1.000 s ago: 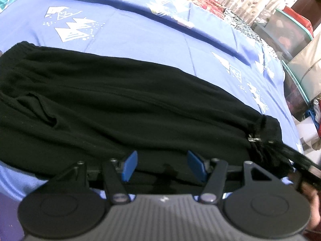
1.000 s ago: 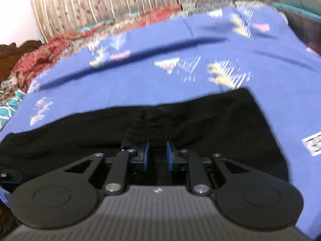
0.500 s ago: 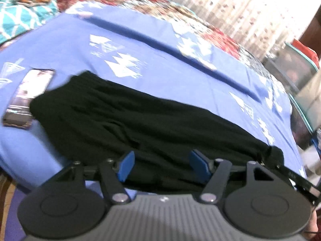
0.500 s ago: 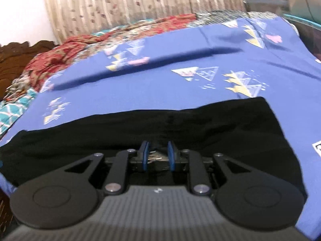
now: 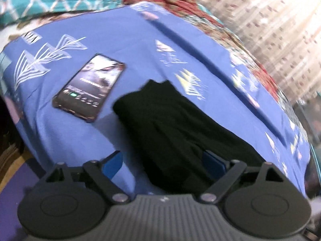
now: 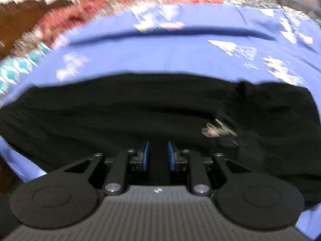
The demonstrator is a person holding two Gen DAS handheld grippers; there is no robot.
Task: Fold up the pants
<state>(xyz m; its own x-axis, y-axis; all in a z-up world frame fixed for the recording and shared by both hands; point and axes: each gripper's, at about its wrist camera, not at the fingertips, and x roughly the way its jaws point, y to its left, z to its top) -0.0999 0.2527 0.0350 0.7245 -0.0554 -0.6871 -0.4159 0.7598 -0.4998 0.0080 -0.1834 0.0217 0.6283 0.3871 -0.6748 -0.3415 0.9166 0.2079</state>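
From the left wrist view, the left claw (image 5: 162,165) stands wide apart, gripping nothing, poised at the near edge of the bed (image 5: 66,140) over one end of the black pants (image 5: 170,124). One phone (image 5: 89,91) lies face up just beside that end, toward the left edge. If the claw sweeps or drags the cloth that way, I'd worry the phone gets knocked off or folded in. So: one pair of pants, one phone.

From the right wrist view, the right claw (image 6: 158,156) is nearly together at the near edge, dark cloth between its pads; whether it truly pinches the pants (image 6: 140,110) the blur won't let me tell. A loose grip could slip and leave the single fold crooked.
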